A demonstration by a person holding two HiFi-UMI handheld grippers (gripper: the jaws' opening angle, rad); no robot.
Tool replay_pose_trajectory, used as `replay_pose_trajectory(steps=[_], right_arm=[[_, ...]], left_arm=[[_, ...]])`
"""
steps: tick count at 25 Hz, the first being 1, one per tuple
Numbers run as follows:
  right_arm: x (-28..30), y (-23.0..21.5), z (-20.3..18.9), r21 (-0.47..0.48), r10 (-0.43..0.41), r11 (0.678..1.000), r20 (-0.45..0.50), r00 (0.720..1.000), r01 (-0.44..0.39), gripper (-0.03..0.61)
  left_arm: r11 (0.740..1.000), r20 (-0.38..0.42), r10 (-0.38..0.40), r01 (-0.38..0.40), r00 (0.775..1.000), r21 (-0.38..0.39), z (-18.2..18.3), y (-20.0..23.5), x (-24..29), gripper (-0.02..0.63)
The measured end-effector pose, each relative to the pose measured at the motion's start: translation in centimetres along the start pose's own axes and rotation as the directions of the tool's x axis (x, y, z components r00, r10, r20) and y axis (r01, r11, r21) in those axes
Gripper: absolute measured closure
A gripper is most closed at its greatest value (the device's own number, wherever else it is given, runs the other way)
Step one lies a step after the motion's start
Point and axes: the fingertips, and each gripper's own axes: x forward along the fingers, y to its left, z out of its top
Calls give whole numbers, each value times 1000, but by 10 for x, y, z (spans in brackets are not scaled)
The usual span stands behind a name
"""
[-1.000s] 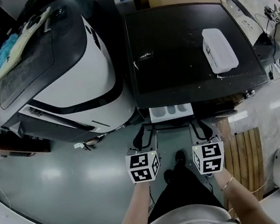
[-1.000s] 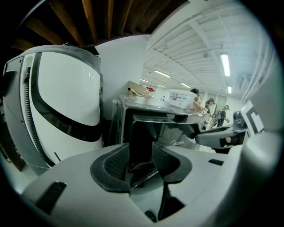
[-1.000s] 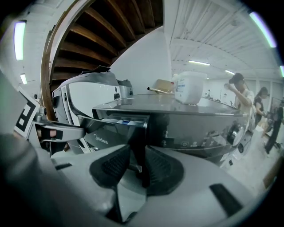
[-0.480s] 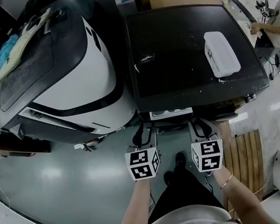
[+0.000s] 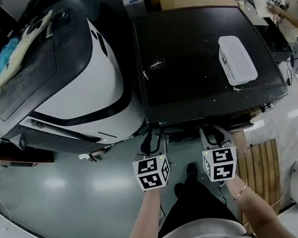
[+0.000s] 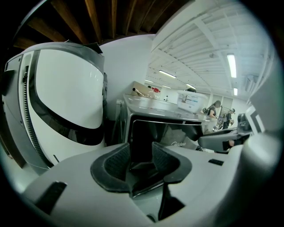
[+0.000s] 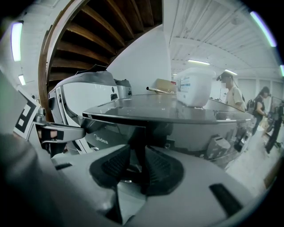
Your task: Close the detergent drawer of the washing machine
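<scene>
Pushed in since a second ago, the detergent drawer (image 5: 183, 131) now sits almost flush in the near face of the washing machine (image 5: 196, 61), and we no longer see its white compartments. We hold the left gripper (image 5: 154, 139) and the right gripper (image 5: 214, 130) side by side at that front, each claw spread and pinching nothing. The left claw faces the dark drawer panel, and the panel's upright edge stands between the right claw's pads.
</scene>
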Motion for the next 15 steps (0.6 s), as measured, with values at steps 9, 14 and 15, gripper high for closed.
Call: replay_pose_trajectory(steps=[9, 14, 15], right_arm=[[7, -3, 4, 15, -7, 1000, -7, 1000, 7, 466], [9, -3, 6, 16, -14, 1000, -15, 1000, 14, 466], [9, -3, 7, 16, -15, 1000, -16, 1000, 15, 466]], left_arm=[[1000, -3, 10, -11, 1000, -12, 3, 2, 7, 466], [1000, -3, 14, -14, 1000, -15, 6, 3, 8, 466], [1000, -3, 14, -14, 1000, -15, 6, 3, 8, 466]])
